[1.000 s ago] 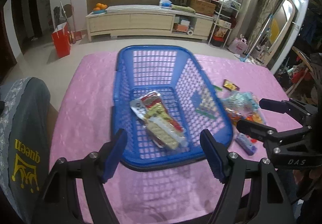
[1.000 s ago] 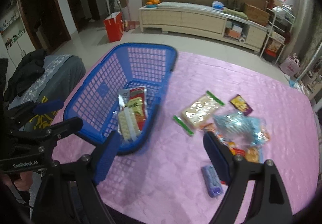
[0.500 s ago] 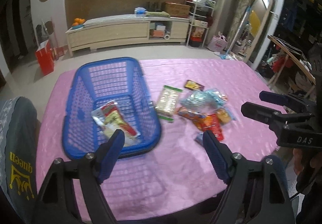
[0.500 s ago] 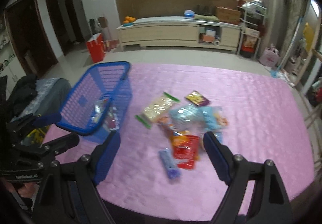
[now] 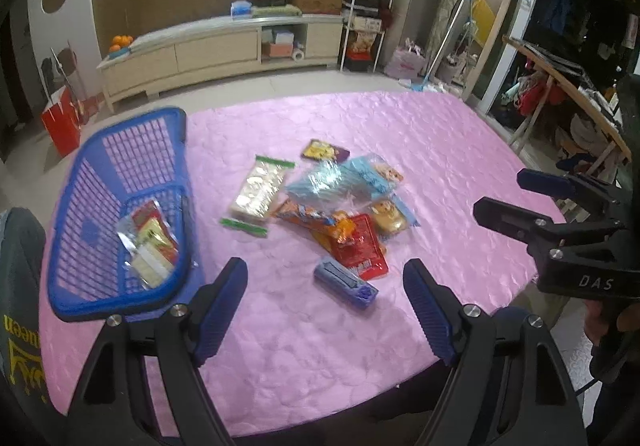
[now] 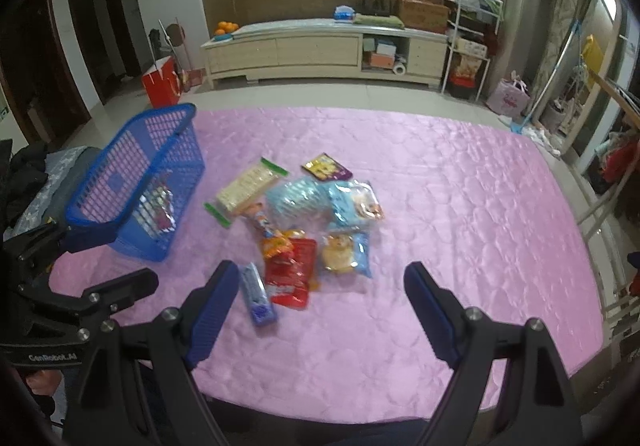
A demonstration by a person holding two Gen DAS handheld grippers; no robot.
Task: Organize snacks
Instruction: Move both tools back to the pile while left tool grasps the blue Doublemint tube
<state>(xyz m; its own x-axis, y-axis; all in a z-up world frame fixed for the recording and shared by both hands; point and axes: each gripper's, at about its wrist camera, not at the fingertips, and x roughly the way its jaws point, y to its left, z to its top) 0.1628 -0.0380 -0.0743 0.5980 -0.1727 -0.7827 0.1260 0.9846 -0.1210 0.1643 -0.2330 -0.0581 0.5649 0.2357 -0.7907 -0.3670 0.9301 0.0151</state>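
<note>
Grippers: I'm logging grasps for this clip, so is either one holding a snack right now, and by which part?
Nothing is held. The left gripper and right gripper are both open and empty.

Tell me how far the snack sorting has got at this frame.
Barely started. One clear pack of snacks lies in the blue basket. Nothing is in hand: the left gripper and right gripper are both open and empty. Left on the pink tablecloth: the cracker pack, light-blue bag, red pouch, purple packet and other wrappers.
</note>
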